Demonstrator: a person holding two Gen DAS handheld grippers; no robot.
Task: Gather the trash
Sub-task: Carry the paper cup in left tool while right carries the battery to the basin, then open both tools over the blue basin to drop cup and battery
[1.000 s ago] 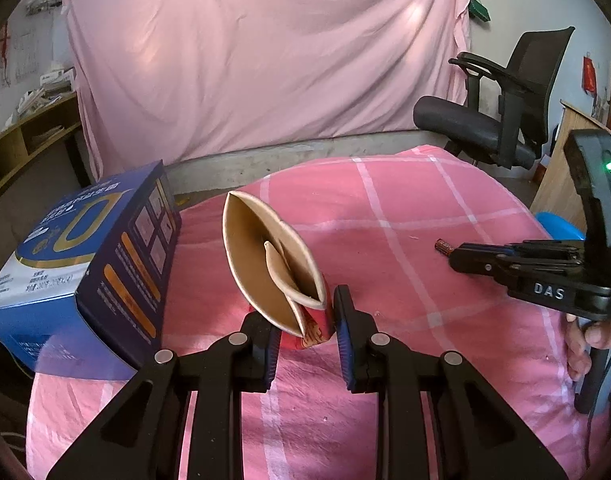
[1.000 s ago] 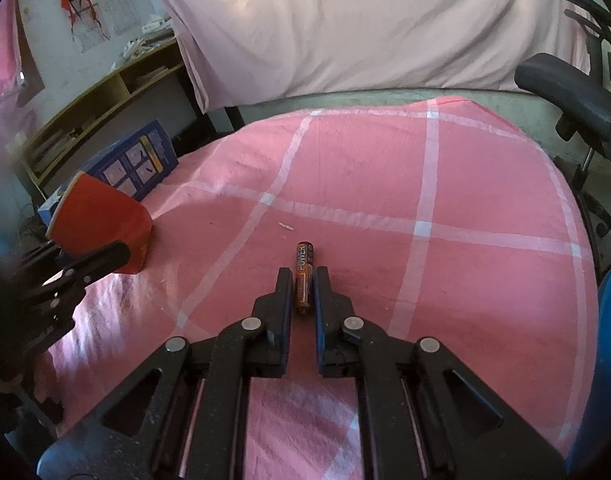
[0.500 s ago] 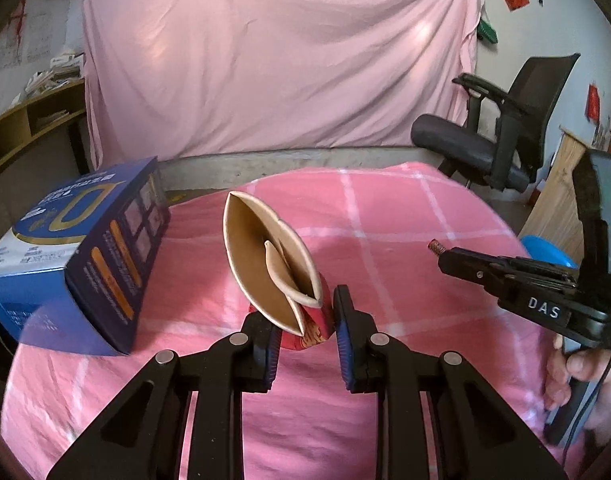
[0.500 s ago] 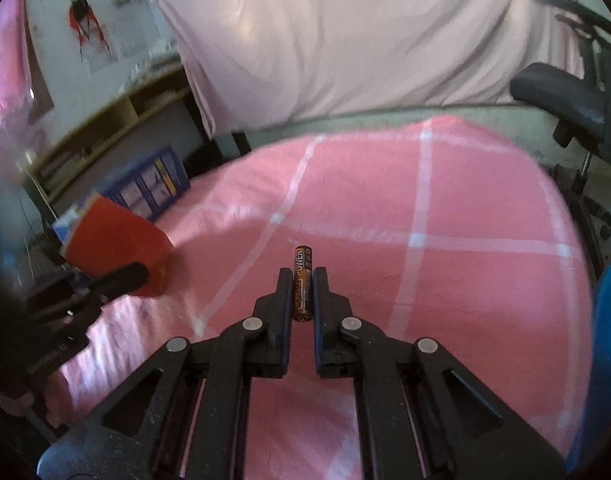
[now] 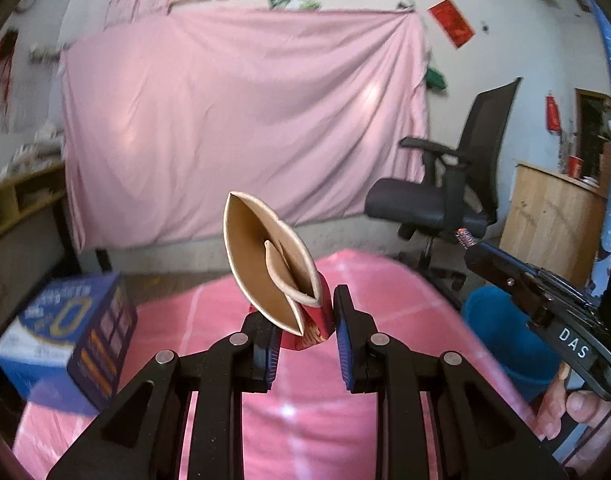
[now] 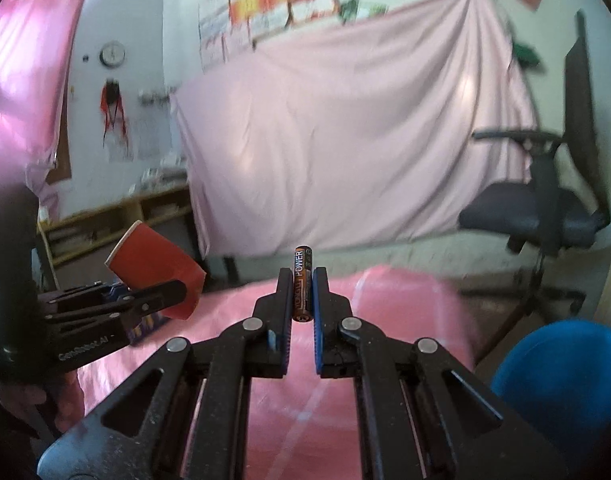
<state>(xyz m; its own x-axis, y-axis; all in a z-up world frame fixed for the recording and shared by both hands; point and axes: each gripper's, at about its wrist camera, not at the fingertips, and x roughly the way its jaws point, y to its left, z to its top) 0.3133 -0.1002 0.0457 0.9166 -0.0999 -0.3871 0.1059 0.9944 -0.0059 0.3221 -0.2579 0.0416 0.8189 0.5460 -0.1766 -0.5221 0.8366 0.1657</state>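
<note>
My left gripper is shut on a crushed red paper cup with a tan inside, held up in the air above the pink table. The cup and left gripper also show at the left of the right wrist view. My right gripper is shut on a small orange and black battery, lifted clear of the table. The right gripper shows at the right of the left wrist view with the battery tip sticking out.
A blue bin stands on the floor at the table's right; it also shows in the right wrist view. A blue box sits at the table's left edge. An office chair stands behind the table, before a pink sheet.
Both grippers have risen and tilted up from the table, carrying the cup and the battery. The blue bin has come into view at the right.
</note>
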